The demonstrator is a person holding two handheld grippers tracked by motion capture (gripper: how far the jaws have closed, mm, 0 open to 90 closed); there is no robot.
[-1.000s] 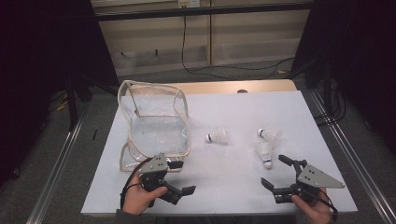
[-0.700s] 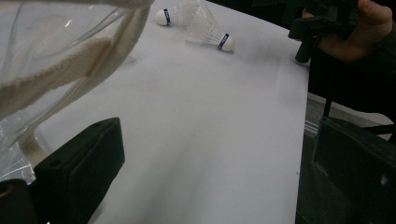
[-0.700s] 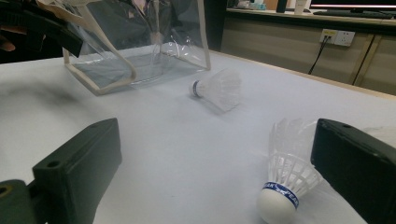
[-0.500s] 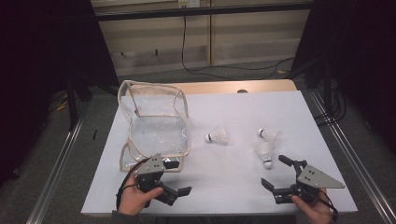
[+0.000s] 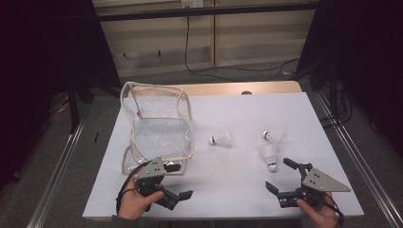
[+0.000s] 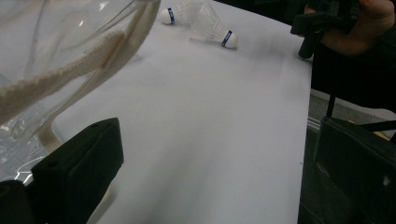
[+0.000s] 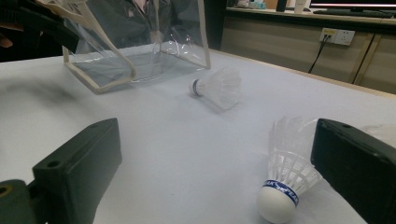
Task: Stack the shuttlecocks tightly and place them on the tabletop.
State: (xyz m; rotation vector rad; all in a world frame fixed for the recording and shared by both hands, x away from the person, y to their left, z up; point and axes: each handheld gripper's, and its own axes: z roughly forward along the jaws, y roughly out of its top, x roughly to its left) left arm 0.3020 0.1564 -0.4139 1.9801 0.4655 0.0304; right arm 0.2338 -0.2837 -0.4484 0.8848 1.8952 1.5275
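Two released tongs wait at the near edge of the white table (image 5: 237, 118), with three shuttlecocks and a clear bag beyond them.

The left tongs (image 5: 179, 181), jaws spread and empty, sit just beside the clear bag's (image 5: 159, 128) near corner. The right tongs (image 5: 285, 175) gape empty too, just short of the nearest shuttlecock (image 5: 269, 155), which lies beside a second shuttlecock (image 5: 274, 137). A third shuttlecock (image 5: 222, 138) rests alone between the bag and that pair.

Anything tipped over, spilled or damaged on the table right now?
Nothing damaged or spilled. Three shuttlecocks lie on their sides, loose on the white table, outside the clear bag. Both claws, left and right, are open.
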